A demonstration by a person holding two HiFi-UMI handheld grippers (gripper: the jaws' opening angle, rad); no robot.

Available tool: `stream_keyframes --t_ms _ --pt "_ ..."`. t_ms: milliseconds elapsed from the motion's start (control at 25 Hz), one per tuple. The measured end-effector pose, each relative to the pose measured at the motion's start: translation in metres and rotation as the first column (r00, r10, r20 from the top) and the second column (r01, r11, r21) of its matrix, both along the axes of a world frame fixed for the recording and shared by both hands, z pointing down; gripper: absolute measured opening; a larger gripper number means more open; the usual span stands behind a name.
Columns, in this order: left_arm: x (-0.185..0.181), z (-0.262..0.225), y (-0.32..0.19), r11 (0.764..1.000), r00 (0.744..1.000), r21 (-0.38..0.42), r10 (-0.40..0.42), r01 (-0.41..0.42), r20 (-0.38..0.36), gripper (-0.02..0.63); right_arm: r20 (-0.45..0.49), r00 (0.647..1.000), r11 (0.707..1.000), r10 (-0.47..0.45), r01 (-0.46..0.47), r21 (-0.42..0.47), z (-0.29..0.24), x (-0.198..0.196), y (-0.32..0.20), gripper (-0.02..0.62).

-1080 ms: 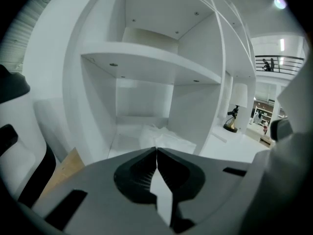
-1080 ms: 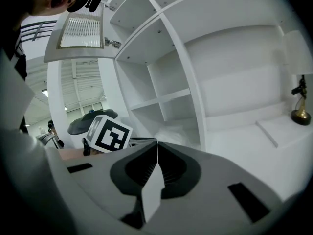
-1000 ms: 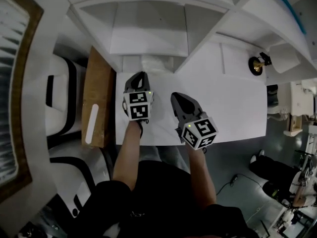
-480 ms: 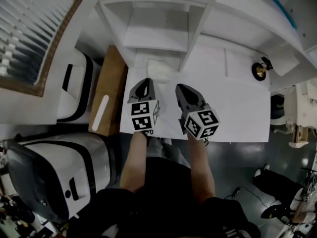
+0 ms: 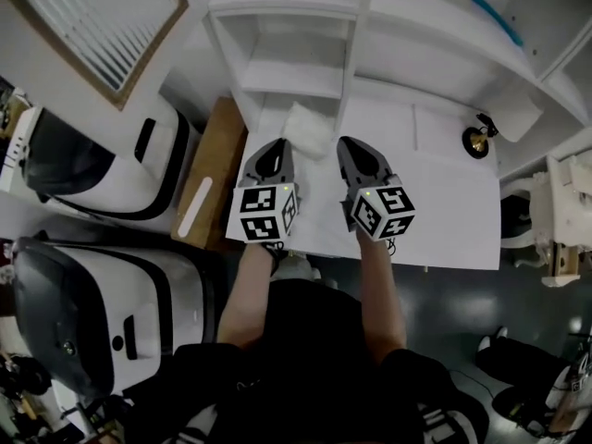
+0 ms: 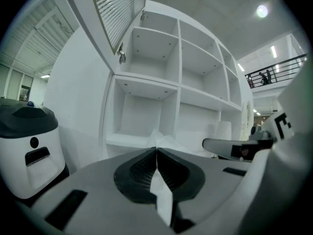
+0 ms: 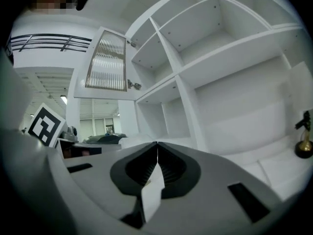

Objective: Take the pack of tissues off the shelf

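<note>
The pack of tissues (image 5: 307, 129) is a white crinkled packet lying at the mouth of the lowest left cell of the white shelf unit (image 5: 347, 72). In the head view it sits just beyond and between my two grippers. My left gripper (image 5: 276, 143) is shut and empty, its tip just left of the pack. In the left gripper view the pack (image 6: 164, 140) peeks over the closed left gripper (image 6: 156, 149). My right gripper (image 5: 347, 142) is also shut and empty, right of the pack, and the right gripper (image 7: 157, 143) points at the shelf's cells.
The white table (image 5: 444, 211) runs under the shelf. A small gold ornament (image 5: 475, 141) stands at its back right. A wooden board (image 5: 208, 188) and white-and-black machines (image 5: 102, 165) are at the left. A louvred cabinet door (image 6: 120, 13) hangs open above.
Both grippers have moved forward toward the shelf and closer together, so the pack now lies between their tips. My head view has shifted. Both stay shut.
</note>
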State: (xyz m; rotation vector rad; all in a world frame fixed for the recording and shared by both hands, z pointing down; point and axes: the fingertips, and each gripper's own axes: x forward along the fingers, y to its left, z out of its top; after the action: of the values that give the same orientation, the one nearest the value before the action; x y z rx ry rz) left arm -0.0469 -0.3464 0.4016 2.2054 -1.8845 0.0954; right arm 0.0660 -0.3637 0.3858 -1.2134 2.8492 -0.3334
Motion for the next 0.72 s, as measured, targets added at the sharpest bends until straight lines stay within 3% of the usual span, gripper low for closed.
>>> stream_keyframes --t_ms 160,360,720 --pt "0.006 -0.039 0.009 0.998 0.999 0.067 0.009 -0.005 -0.047 0.014 0.067 0.998 0.998 0.023 -0.027 0.056 -0.033 0.020 0.004 0.020" --pt "0.012 -0.073 0.014 0.991 0.997 0.135 0.019 -0.009 -0.073 0.014 0.030 0.999 0.994 0.024 -0.027 0.104 -0.050 0.029 0.011 0.020" --pt "0.029 -0.088 0.016 0.984 0.991 0.170 0.069 -0.049 -0.116 0.014 0.016 0.998 0.990 0.053 -0.054 0.133 -0.059 0.051 0.017 0.018"
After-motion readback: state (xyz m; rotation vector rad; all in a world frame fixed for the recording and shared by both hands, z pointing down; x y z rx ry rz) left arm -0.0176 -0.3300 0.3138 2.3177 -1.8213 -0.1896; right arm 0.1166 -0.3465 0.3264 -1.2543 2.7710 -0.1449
